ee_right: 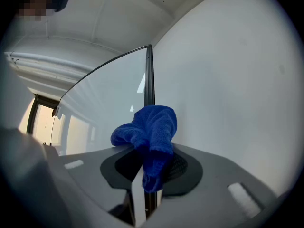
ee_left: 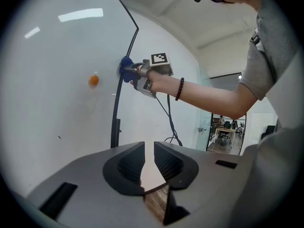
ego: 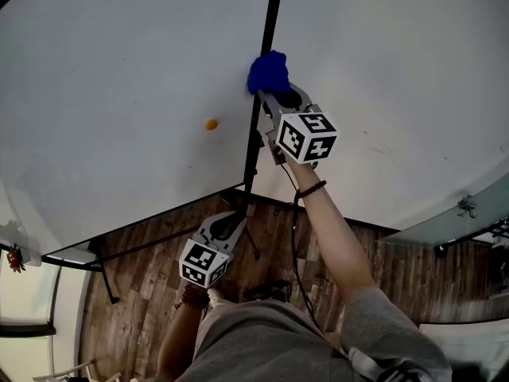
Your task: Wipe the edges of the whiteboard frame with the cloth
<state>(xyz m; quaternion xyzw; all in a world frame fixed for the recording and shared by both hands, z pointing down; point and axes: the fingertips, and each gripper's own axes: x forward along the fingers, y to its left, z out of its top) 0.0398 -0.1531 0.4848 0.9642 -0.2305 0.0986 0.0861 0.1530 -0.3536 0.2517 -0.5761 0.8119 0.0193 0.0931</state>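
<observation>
Blue cloth (ego: 268, 72): upper centre of the head view, clenched between the jaws of the right gripper (ego: 270, 92) and pressed against the black vertical whiteboard frame (ego: 269, 22). Left gripper (ego: 233, 220): lower centre, jaws slightly parted, nothing between them. Orange dot (ego: 211, 124): on the white panel, left of the frame.

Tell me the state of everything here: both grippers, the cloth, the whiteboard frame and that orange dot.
Right gripper: shut on the cloth, raised to the frame.
Cloth: bunched up, pressed against the frame's upright edge.
Left gripper: jaws slightly apart, nothing between them, held low.
Frame: upright black strip, touched by the cloth.
Orange dot: stuck on the board, clear of the cloth.
</observation>
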